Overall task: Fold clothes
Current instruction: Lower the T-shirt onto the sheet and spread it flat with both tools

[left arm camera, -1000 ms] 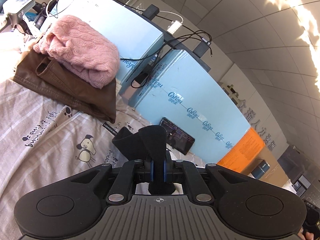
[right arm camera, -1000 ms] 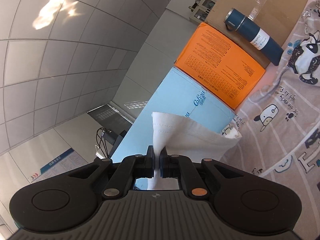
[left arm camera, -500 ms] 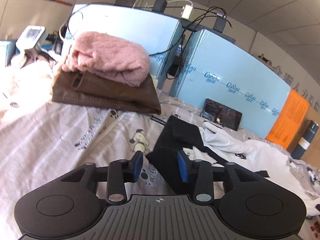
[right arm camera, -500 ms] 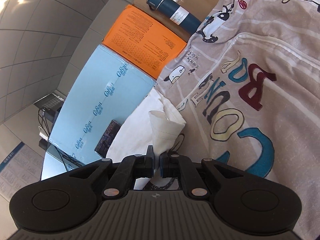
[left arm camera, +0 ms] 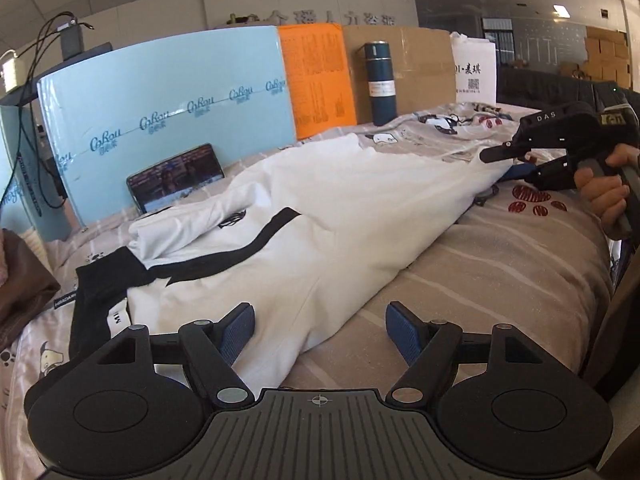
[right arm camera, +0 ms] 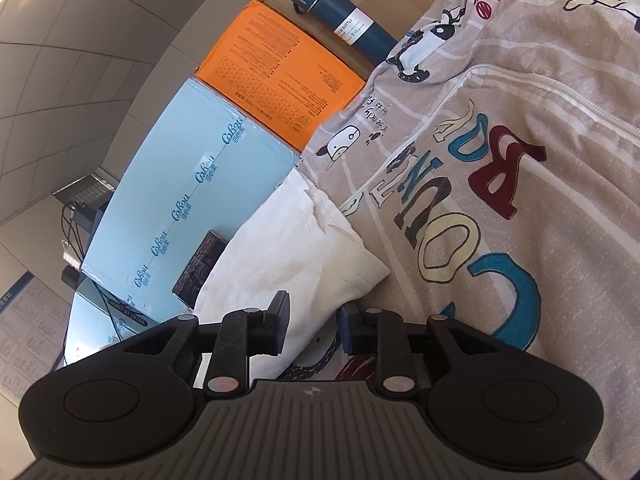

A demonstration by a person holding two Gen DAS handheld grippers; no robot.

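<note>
A white shirt with black trim (left arm camera: 320, 224) lies stretched out across the printed bed sheet (left arm camera: 500, 264). My left gripper (left arm camera: 320, 330) is open and empty just above the shirt's near edge, by the black sleeve end (left arm camera: 96, 300). My right gripper (right arm camera: 312, 326) is open; the shirt's white hem corner (right arm camera: 320, 264) lies slack on the sheet between its fingers. In the left wrist view the right gripper (left arm camera: 516, 162) sits at the shirt's far end, held by a hand.
Behind the bed stand light blue foam boards (left arm camera: 168, 120), an orange board (left arm camera: 316, 80), cardboard (left arm camera: 420, 64) and a dark blue bottle (left arm camera: 382, 84). A phone (left arm camera: 176, 180) leans on the blue board. Brown folded clothes (left arm camera: 20, 280) lie at the left.
Both grippers lowered the shirt onto the bed and opened. The left let go of the black sleeve end, the right let go of the white hem.
</note>
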